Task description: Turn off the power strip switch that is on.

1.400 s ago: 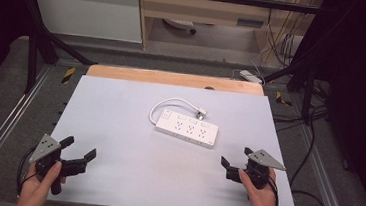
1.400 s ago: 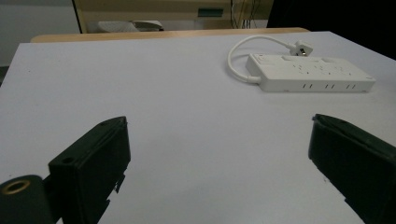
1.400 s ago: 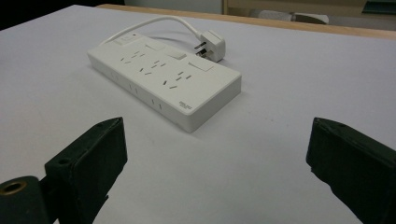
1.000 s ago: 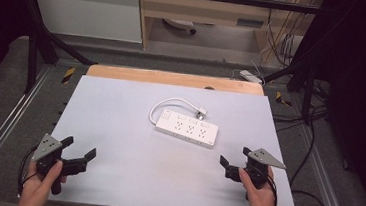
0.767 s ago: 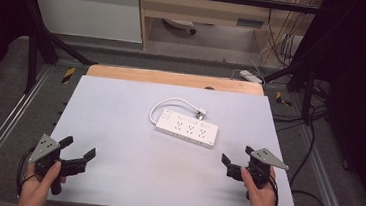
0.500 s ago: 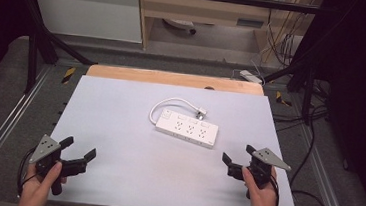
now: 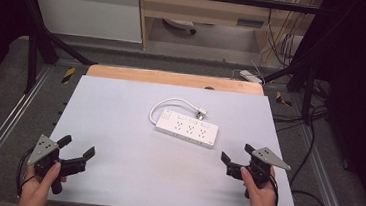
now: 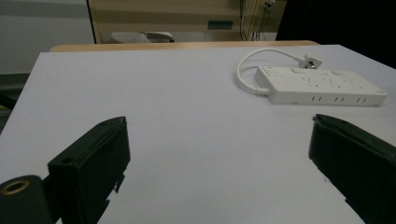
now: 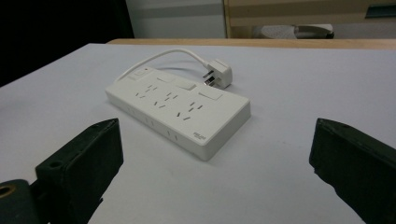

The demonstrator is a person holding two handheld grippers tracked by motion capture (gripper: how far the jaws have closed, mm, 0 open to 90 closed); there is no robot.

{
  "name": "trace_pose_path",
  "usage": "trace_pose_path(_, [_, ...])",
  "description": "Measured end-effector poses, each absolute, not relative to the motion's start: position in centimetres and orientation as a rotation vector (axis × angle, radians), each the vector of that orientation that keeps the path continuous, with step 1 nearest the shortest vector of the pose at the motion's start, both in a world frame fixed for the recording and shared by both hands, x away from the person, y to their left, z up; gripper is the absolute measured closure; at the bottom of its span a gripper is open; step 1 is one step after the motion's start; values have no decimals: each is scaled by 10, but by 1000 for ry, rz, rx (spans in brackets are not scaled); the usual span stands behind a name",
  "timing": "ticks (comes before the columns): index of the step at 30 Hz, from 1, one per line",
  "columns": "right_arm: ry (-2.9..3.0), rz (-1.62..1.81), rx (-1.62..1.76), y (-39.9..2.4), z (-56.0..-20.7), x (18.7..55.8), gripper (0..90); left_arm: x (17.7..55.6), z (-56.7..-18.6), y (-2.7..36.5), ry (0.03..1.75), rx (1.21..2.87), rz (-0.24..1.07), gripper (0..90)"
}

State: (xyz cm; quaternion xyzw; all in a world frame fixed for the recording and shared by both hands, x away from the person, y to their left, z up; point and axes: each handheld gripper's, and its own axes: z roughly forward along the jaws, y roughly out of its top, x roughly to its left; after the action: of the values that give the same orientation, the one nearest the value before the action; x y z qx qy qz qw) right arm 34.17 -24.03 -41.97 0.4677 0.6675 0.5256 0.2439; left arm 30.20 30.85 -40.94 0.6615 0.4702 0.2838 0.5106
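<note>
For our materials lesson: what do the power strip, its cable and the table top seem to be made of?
Power strip: likely hard white plastic, smooth moulded edges, faint sheen.
Cable: probably flexible white rubbery sheath, since it curves in a loop.
Table top: matt pale sheet, material unclear.

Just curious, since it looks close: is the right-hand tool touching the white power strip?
Apart. The high view shows bare table between the right tool and the power strip; its jaws stand open and empty.
</note>
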Motion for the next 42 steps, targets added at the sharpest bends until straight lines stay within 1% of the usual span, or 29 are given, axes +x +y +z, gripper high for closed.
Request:
trace_pose_path(11, [1830,1392,1276,-234,-418,343,42,304,-411,309,1136,1596,665,52])
trace_pose_path(13, [1802,1379,1310,-229,-416,347,46,304,-411,308,1136,1603,662,51])
trace_pose_path(20, [1839,1339,1257,-216,-404,354,36,304,-412,306,1136,1616,653,50])
trace_pose_path(36, [1866,1362,1180,-198,-353,386,36,304,-413,305,1132,1632,651,50])
trace_pose_path(42, [1872,1362,1162,-195,-342,392,36,304,-412,305,1128,1631,655,49])
